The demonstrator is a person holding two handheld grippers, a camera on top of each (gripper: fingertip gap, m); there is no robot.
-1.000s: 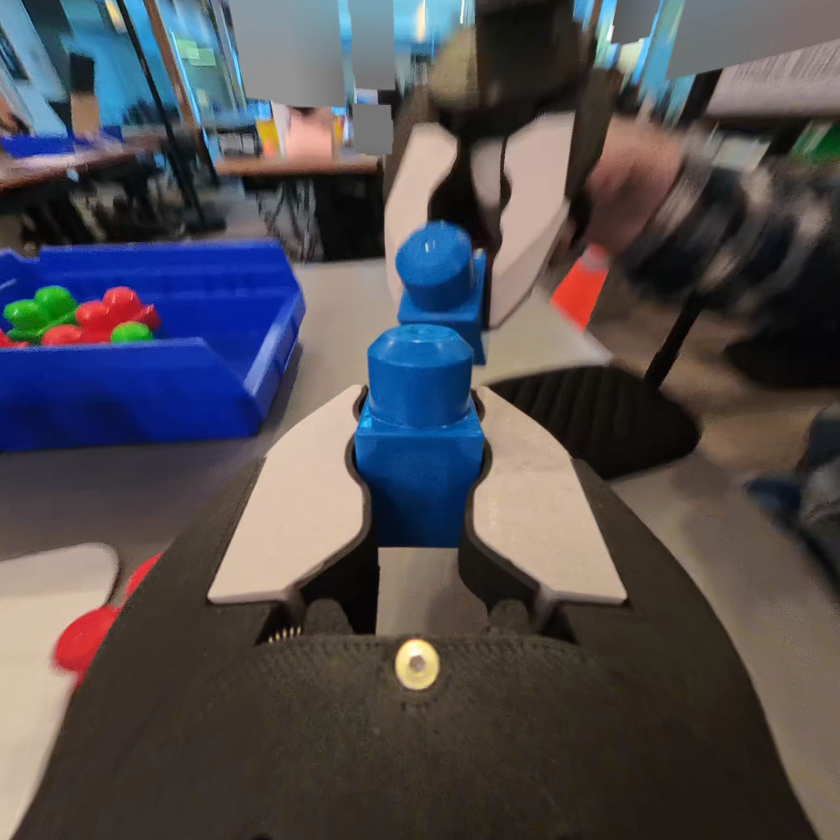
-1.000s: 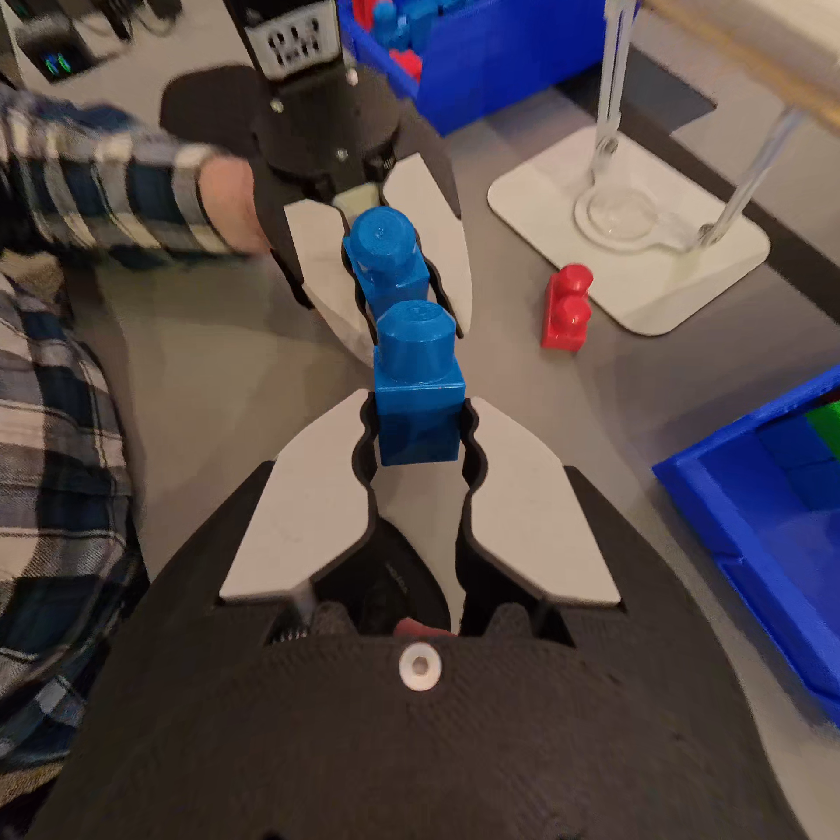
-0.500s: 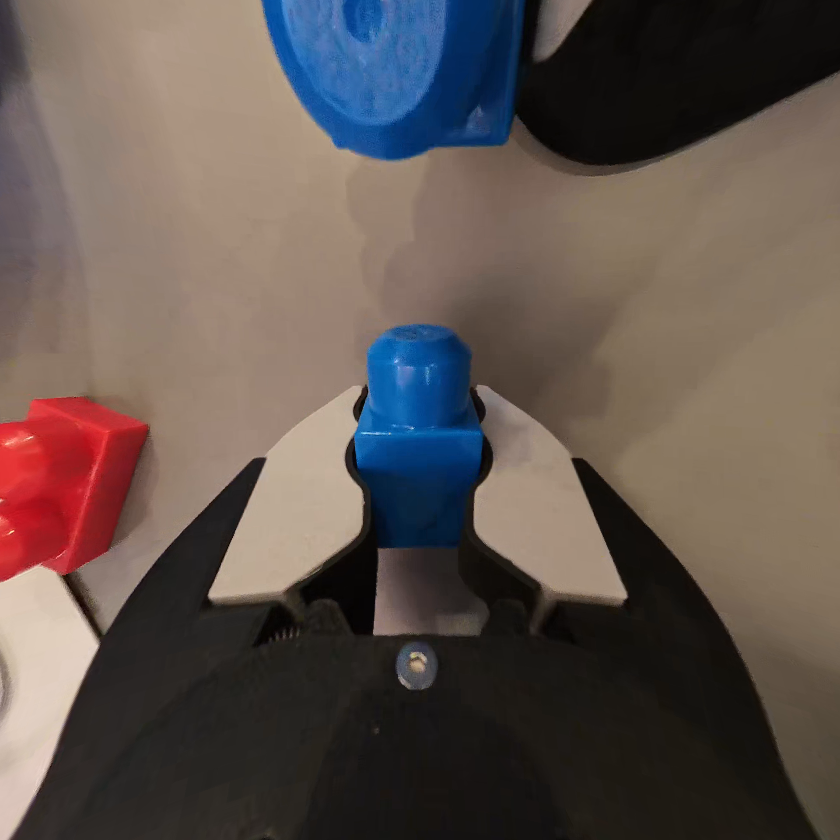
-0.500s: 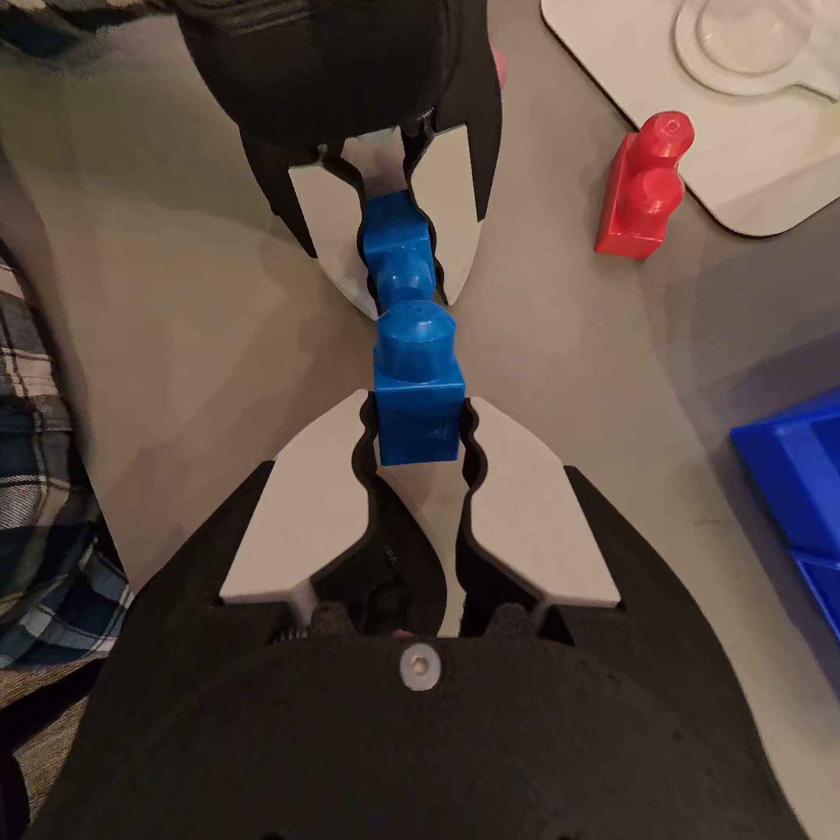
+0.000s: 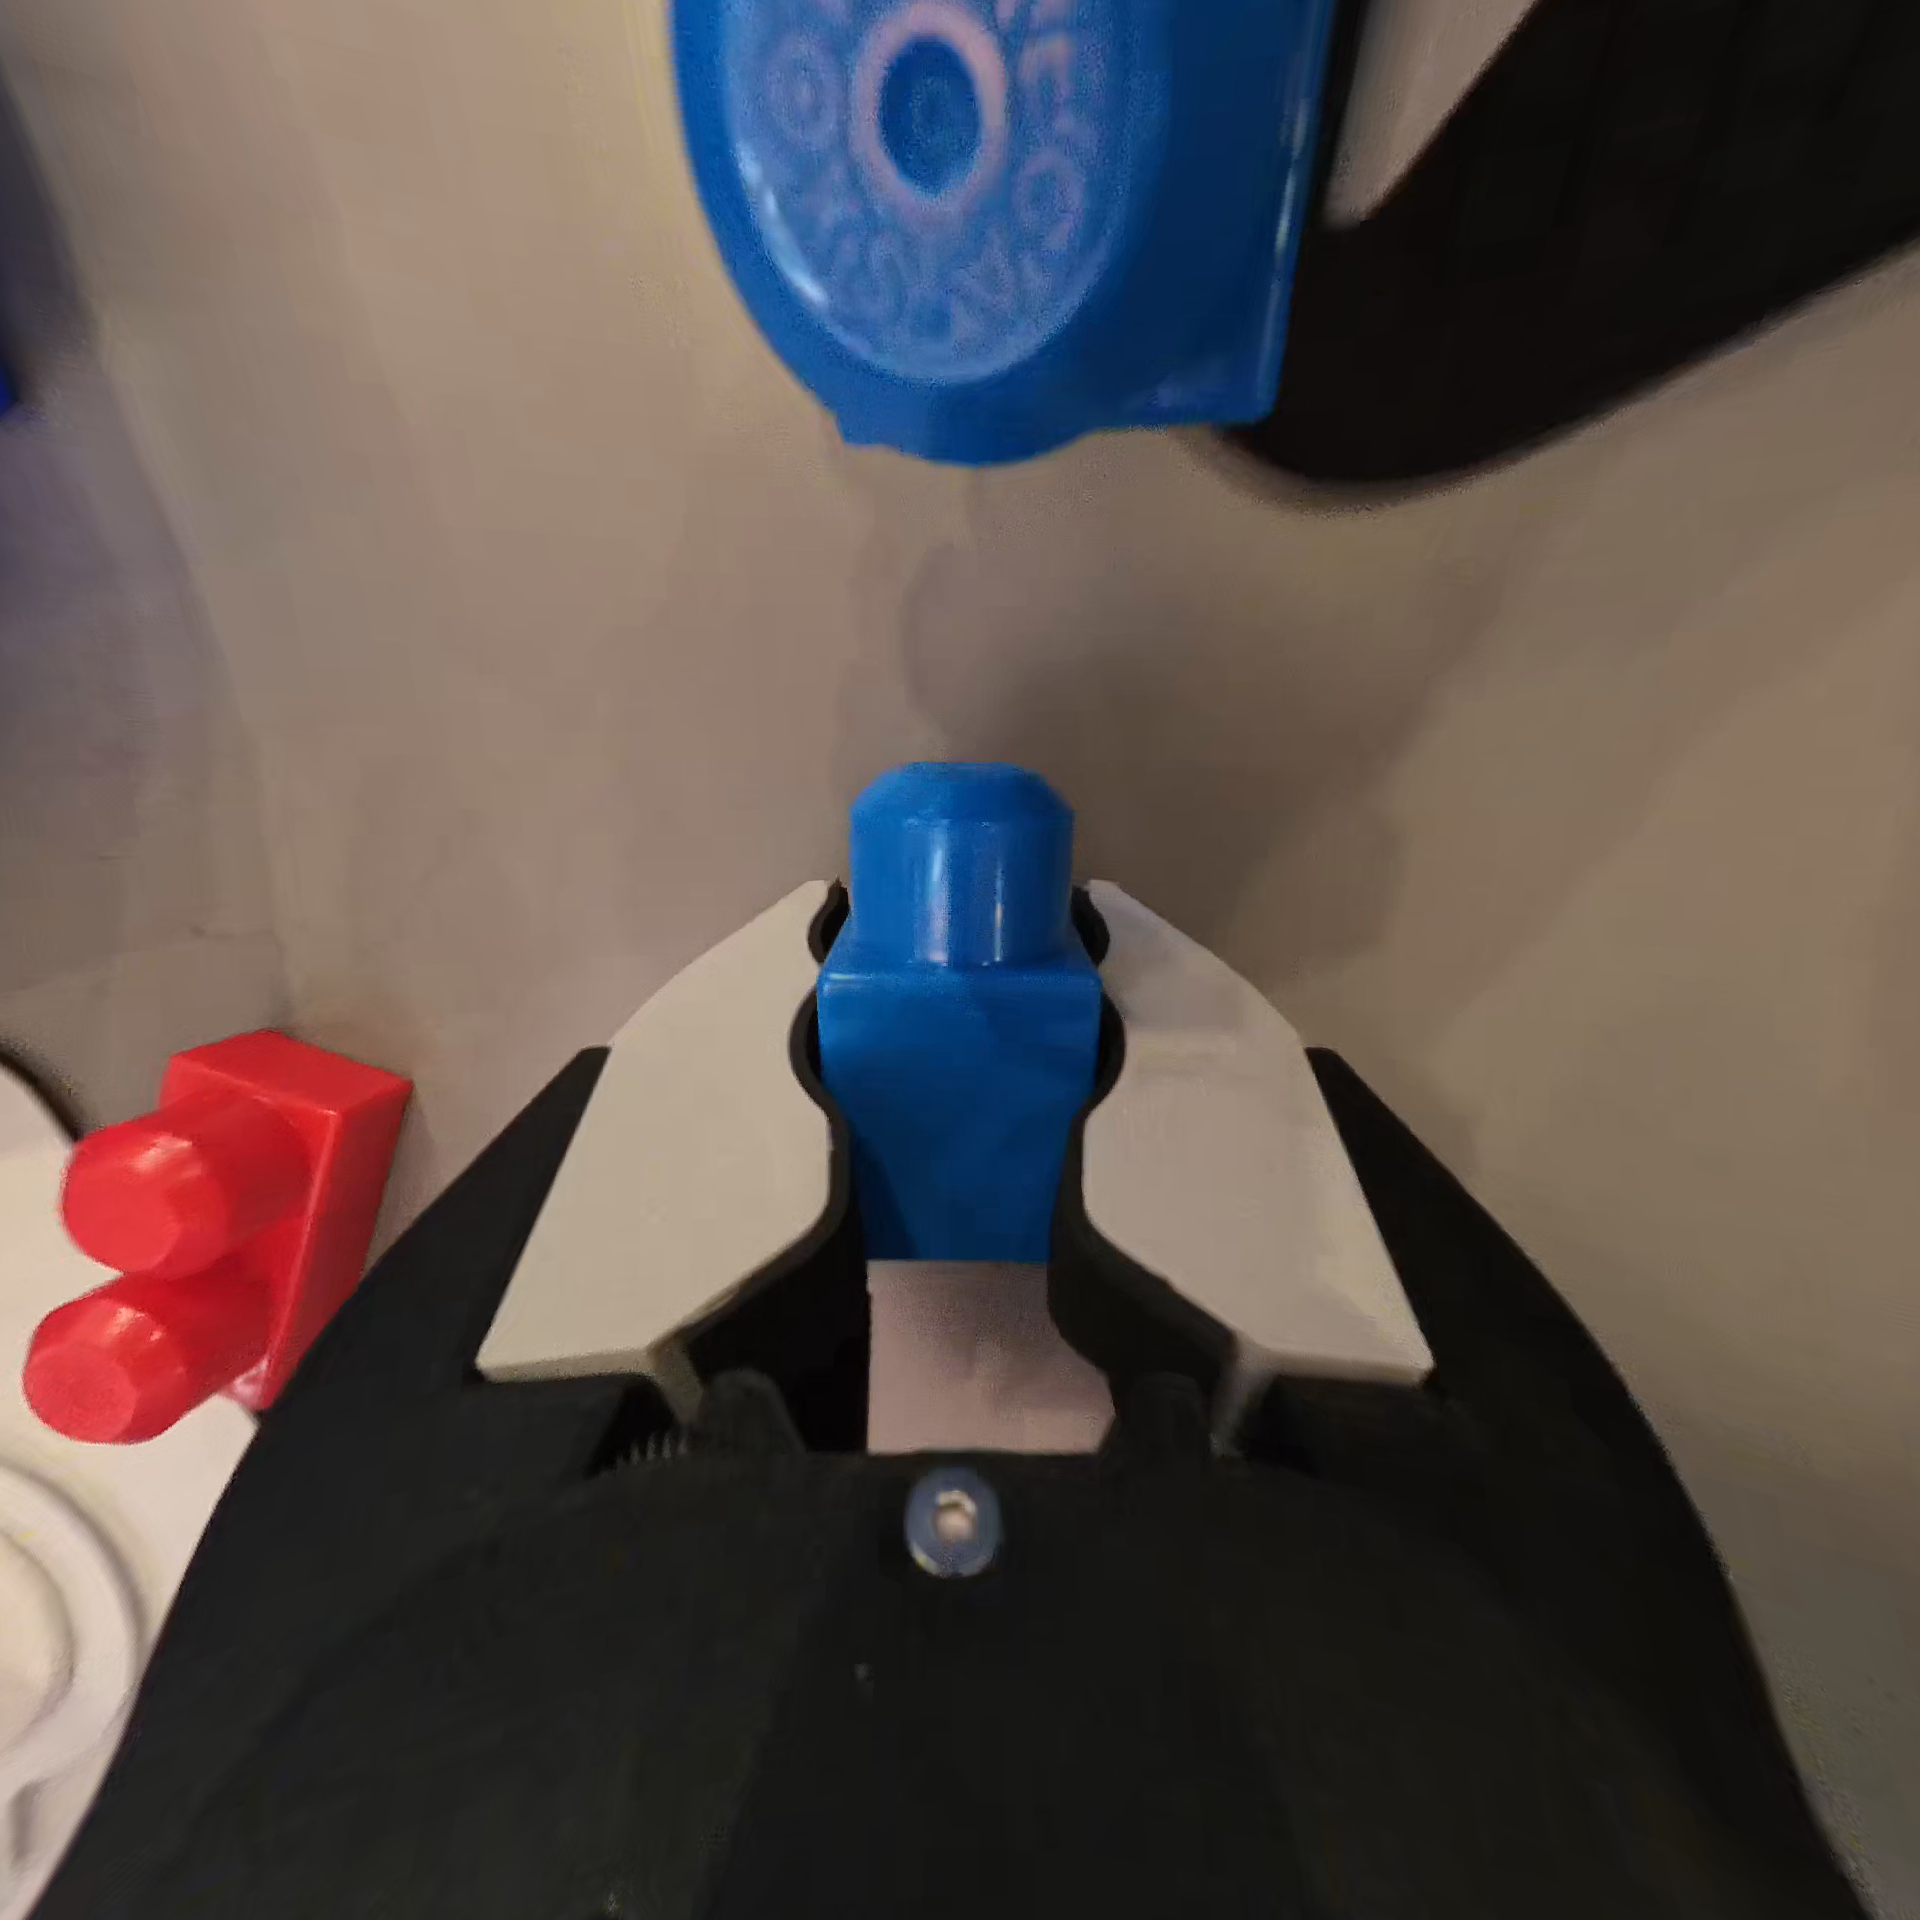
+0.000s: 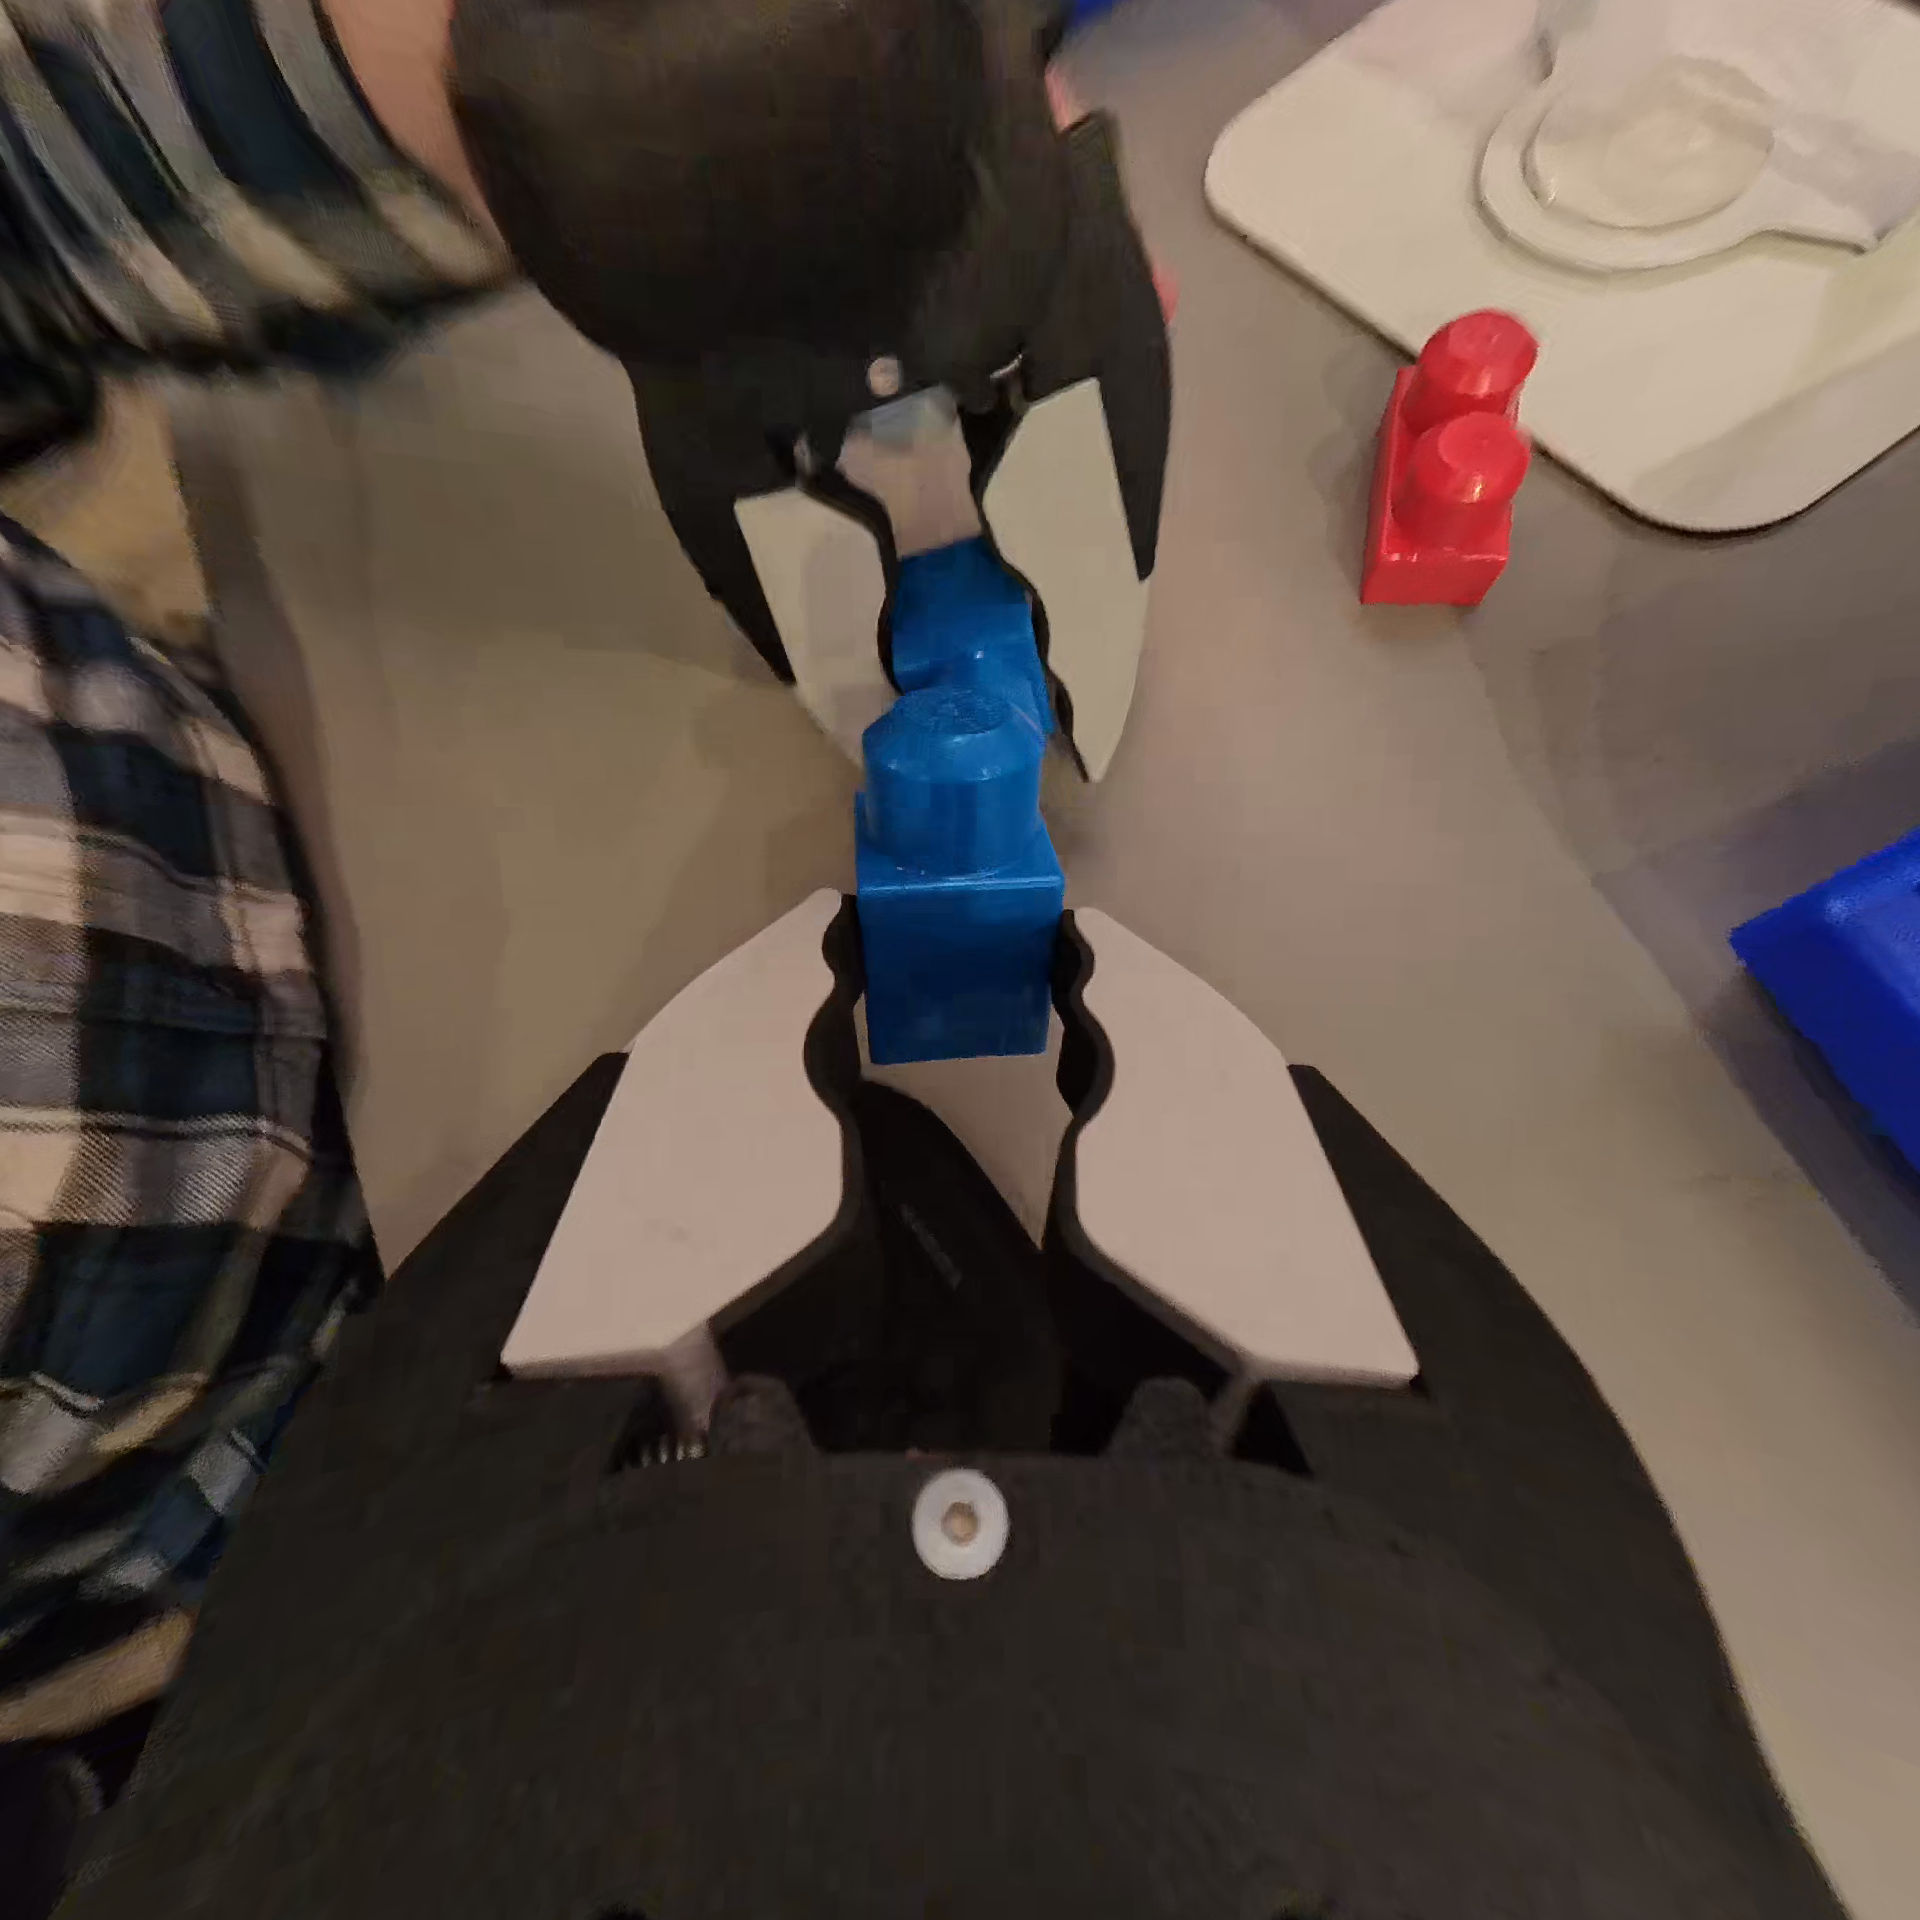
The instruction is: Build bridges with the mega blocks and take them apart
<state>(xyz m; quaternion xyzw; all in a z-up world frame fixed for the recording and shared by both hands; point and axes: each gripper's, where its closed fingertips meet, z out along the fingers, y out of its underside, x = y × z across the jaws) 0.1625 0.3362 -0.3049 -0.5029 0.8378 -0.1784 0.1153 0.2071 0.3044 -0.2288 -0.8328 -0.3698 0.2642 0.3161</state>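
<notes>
Two hand-held grippers face each other low over a pale grey table [image 6: 1351,831], each carrying one blue single-stud block, apparently to set down the piers of a bridge.

Nearest in the right wrist view, the right gripper [image 6: 958,935] has its fingers clamped on the square body of a blue block [image 6: 956,935], wavy black pads pressing both smooth side walls, the round stud pointing away from the camera. A grip on the flat sides leaves the stud and the hollow base clear for joining, which looks like the reason for it.

Just beyond, the left gripper [image 6: 971,675] reaches in from the opposite side, its pale wedge-shaped fingers closed on a second blue block [image 6: 961,623]; the two blocks sit close together, and whether they touch cannot be told. The left wrist view confirms that hold: the second blue block [image 5: 958,1039], glossy moulded plastic with a chamfered stud, sits tight between the fingers [image 5: 707,1122], pads hard against its sides.

Farther off, a red two-stud block [image 6: 1444,488] stands at the edge of a white base plate [image 6: 1714,395], probably the span awaiting its turn. A blue bin [image 6: 1849,987] shows at the right margin, and a plaid sleeve [image 6: 156,935] at the left.
</notes>
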